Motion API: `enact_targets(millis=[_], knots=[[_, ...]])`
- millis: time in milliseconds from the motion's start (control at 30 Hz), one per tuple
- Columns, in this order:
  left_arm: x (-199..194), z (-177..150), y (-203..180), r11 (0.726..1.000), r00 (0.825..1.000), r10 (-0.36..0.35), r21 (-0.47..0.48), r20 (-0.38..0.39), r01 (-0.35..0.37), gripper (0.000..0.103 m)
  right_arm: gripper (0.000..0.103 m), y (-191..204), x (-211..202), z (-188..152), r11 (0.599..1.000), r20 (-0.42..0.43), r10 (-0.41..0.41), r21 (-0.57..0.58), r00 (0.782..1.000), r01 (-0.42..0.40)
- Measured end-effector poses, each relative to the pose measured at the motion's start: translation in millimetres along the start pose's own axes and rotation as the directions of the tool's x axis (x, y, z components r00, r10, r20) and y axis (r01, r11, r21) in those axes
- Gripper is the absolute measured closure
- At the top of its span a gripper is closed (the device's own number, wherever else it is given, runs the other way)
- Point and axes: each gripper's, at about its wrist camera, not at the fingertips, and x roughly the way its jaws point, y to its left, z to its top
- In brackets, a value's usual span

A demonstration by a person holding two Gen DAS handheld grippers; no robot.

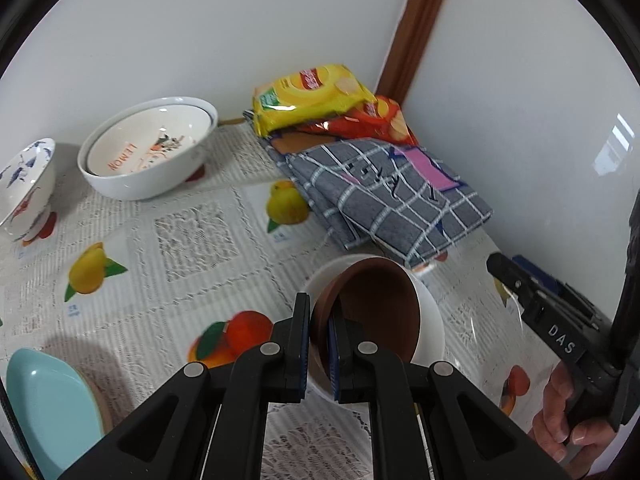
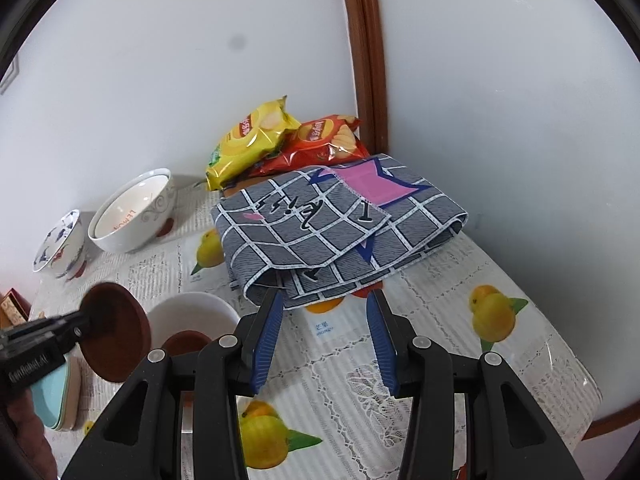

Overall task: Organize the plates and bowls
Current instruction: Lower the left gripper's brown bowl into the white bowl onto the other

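beside us: folded checked cloth (image 2: 340, 232), two chip bags (image 2: 288, 140), stacked white bowls (image 1: 148, 152). our left gripper (image 1: 319, 344) pinches a brown bowl's (image 1: 372, 308) rim, tilted over a white bowl (image 2: 192, 316); our right gripper (image 2: 326, 340) spread, empty.

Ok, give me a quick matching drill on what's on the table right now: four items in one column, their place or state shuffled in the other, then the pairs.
Items:
1. brown bowl
2. yellow chip bag
3. LEMON bowl
4. right gripper

States:
A. nested inside a larger white bowl by the wall
B. open, nothing between its fingers
C. tilted, rim clamped by the left gripper
D. lying against a red chip bag in the corner

Pairs: 1-C, 2-D, 3-A, 4-B
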Motion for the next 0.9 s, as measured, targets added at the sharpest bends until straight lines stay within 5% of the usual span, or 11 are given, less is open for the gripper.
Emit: enact_targets(millis=[900], knots=[[25.4, -8.3, -4.6, 1.0, 0.998, 0.004, -0.021, -0.066, -0.006, 0.095, 0.06, 4.8, 1.2, -4.8, 1.0, -0.01, 0.008, -0.029, 1.0, -0.008]])
